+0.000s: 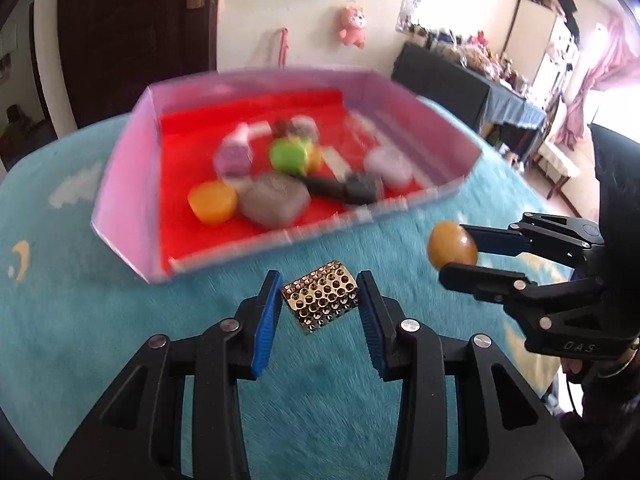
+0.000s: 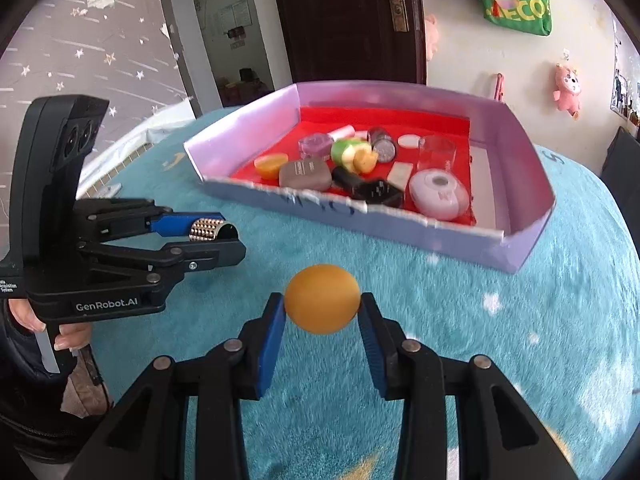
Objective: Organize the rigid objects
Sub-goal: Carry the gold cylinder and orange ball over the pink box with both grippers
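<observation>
My left gripper (image 1: 320,292) is shut on a gold studded curved piece (image 1: 319,297), held above the teal cloth in front of the box; both also show in the right wrist view, the gripper (image 2: 222,230) at the left with the studded piece (image 2: 210,230) in it. My right gripper (image 2: 322,306) is shut on an orange egg-shaped object (image 2: 322,304), which also shows at the right of the left wrist view (image 1: 452,249) in that gripper (image 1: 450,250). The lilac box (image 2: 400,226) with a red floor lies beyond both grippers.
The box holds several items: an orange puck (image 2: 271,165), a grey case (image 2: 306,175), a green toy (image 2: 350,153), a black bottle (image 2: 366,188), a white round case (image 2: 438,196), a clear cup (image 2: 437,152). A teal fluffy cloth (image 2: 440,320) covers the table.
</observation>
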